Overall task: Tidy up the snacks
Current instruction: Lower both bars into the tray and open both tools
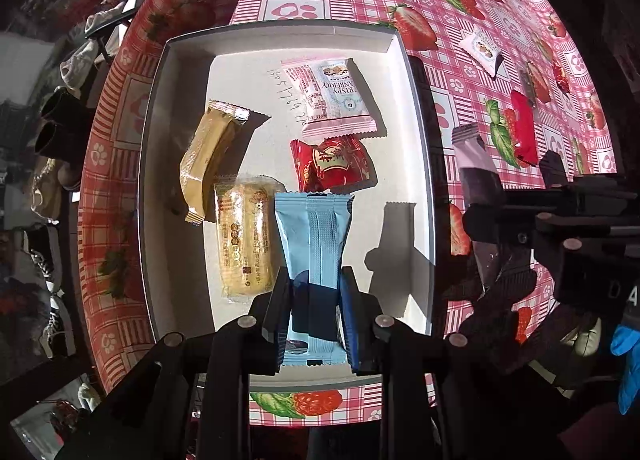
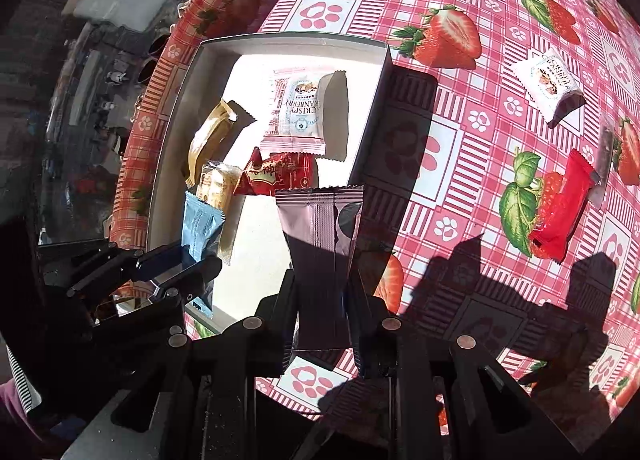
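Left wrist view: the left gripper (image 1: pixel 314 316) pinches a light, crinkly blue packet (image 1: pixel 314 244) over the white box (image 1: pixel 420 139) at 6 o'clock, while the right gripper (image 2: pixel 322 312) clamps a purple packet (image 2: pixel 320 227) mid-body, both probably slippery.

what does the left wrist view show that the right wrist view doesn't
Only the left wrist view shows shoes on the floor beside the table and a blue glove.

Only the right wrist view shows a striped sleeve cuff.

Both show the white box, the left hand-held gripper shut on the blue packet, and the right hand-held gripper shut on the purple packet.
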Motion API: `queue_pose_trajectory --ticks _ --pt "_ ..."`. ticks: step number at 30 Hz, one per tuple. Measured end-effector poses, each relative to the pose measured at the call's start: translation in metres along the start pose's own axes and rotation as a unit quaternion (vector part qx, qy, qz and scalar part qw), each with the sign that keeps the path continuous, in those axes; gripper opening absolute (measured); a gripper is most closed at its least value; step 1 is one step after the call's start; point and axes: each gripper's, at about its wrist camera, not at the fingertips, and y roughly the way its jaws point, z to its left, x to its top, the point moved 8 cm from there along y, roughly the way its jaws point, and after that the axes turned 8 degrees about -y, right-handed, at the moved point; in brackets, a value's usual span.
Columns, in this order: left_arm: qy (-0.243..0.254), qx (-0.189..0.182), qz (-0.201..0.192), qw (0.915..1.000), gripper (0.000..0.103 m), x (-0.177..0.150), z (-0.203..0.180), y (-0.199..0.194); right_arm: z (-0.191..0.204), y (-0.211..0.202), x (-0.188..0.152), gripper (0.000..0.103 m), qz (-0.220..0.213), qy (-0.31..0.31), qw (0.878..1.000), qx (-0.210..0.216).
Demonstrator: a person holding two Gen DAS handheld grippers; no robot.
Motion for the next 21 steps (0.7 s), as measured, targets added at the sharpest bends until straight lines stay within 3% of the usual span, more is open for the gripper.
queue_pose_trajectory --ticks 8,18,20,21 --pt "-0.012 0.005 0.017 0.9998 0.025 -0.01 0.025 0.009 0.034 0.02 0.011 0.024 0.023 -0.033 0.999 0.004" --pt "0.003 0.017 0.04 0.999 0.026 -0.018 0.027 0.021 0.044 0.039 0.014 0.024 0.044 -0.025 0.999 0.014" --pt "0.003 0.02 0.049 0.9986 0.034 -0.018 0.025 0.024 0.041 0.04 0.014 0.025 0.049 -0.02 0.998 0.017" --pt "0.003 0.02 0.052 0.9984 0.045 -0.018 0.024 0.024 0.04 0.041 0.013 0.025 0.051 -0.017 0.998 0.018"
